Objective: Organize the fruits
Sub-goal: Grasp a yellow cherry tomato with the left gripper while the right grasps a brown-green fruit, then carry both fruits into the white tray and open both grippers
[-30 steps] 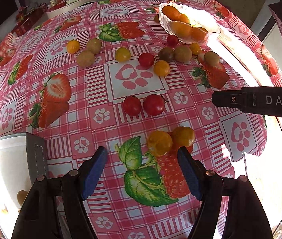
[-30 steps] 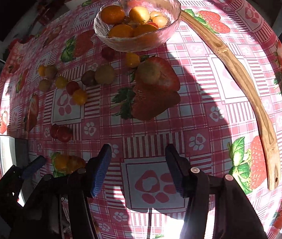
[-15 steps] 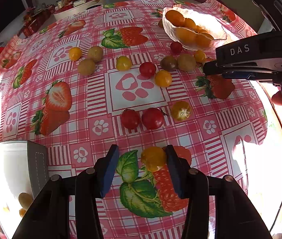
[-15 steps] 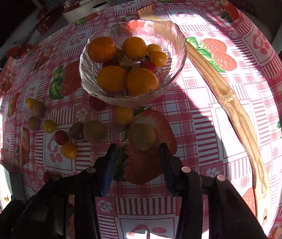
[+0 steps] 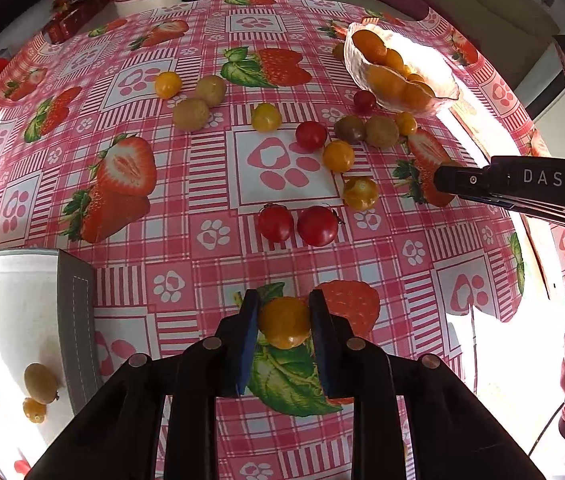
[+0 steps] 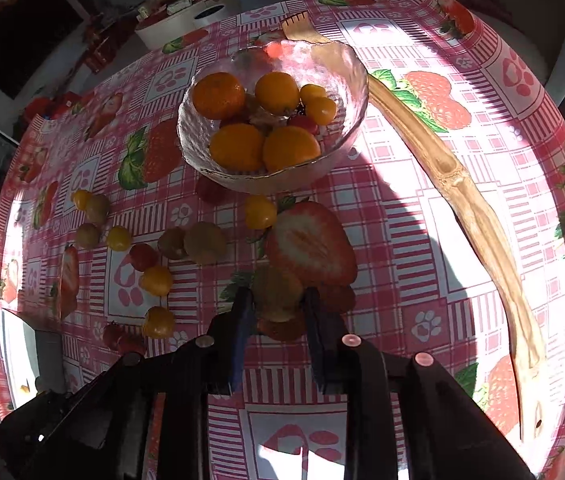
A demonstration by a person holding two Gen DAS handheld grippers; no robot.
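While glass bowl [image 6: 270, 184] holds oranges | left gripper [image 5: 284, 322] clamps yellow tomato [image 5: 284, 326] | right gripper [image 6: 276, 308] clamps brownish fruit [image 6: 276, 296]

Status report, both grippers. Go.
Left gripper shut on yellow tomato. Right gripper shut on brownish fruit. Glass bowl ahead of right; loose fruit between, nothing blocking the lift.

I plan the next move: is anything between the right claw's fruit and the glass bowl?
Nothing tall. The right claw grips a greenish-brown fruit; only a low yellow cherry tomato lies on the tablecloth before the glass bowl.
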